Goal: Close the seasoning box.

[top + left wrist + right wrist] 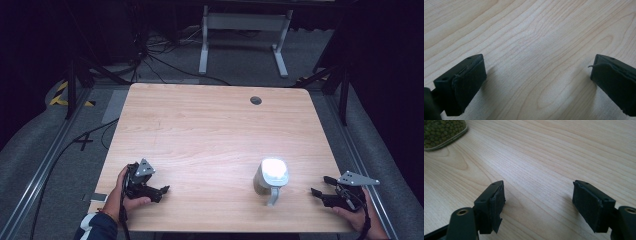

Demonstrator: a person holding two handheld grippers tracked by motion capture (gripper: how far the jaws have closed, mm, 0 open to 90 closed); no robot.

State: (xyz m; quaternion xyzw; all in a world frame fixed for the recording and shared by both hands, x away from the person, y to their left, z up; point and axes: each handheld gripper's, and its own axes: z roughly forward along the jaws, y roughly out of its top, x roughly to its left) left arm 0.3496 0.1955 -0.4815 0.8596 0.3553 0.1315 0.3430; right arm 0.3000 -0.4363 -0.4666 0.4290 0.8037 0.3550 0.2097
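Note:
A white-lidded container (270, 176) with a handle pointing toward the front edge stands on the wooden table (210, 130), front right of centre. In the right gripper view its clear lower part (442, 131), holding small green beans, sits at the top left. My left gripper (161, 190) rests near the table's front left, held in a hand, and its jaws stand wide apart with bare wood between the pads (467, 80). My right gripper (320, 186) lies at the front right, just right of the container, open as well with nothing between its pads (497, 202).
A round cable hole (255, 100) sits near the table's far edge. Beyond the table stand a white desk frame (245, 30) and loose cables (160, 55) on the grey floor. Rails run along both sides of the table.

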